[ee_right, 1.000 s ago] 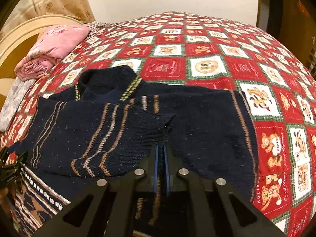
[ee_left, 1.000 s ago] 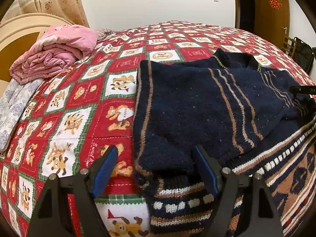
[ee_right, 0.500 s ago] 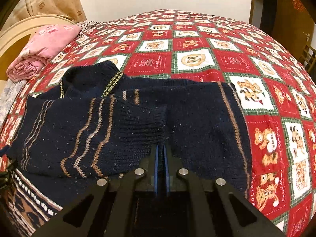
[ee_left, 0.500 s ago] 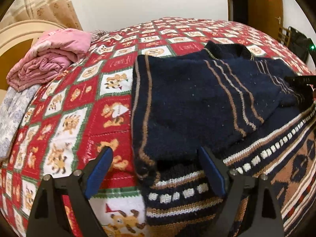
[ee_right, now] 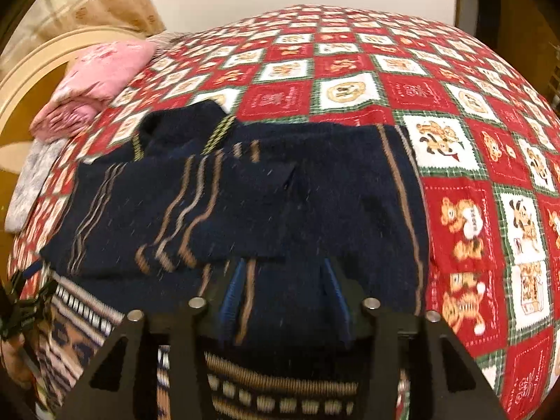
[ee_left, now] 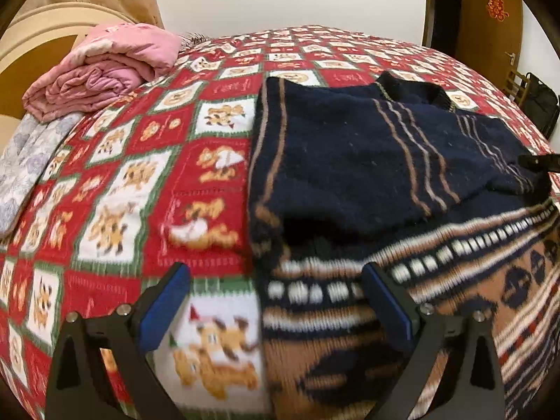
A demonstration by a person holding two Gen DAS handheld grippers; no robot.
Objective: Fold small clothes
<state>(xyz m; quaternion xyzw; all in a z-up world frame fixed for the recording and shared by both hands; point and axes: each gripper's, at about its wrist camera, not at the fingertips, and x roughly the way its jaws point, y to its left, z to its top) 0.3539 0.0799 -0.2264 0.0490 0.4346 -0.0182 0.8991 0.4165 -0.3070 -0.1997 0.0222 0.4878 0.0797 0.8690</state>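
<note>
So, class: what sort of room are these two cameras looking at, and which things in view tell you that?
Most likely a bedroom in a home. A bed covered by a red cartoon-print bedspread fills the view, a folded pink quilt lies beside a curved wooden headboard, and a wooden door stands behind.

sweater point(ee_left: 350, 161): navy, tan stripes | bedspread point(ee_left: 147, 189): red-white-green checks

You can make out very little lettering here. On the door point(ee_left: 491, 35) at the far right of your left wrist view hangs a red paper sign point(ee_left: 496, 8), a double-happiness character. The bedspread point(ee_right: 350, 66) has small white writing in its red squares point(ee_right: 281, 99), but it is too blurred for you to read.
</note>
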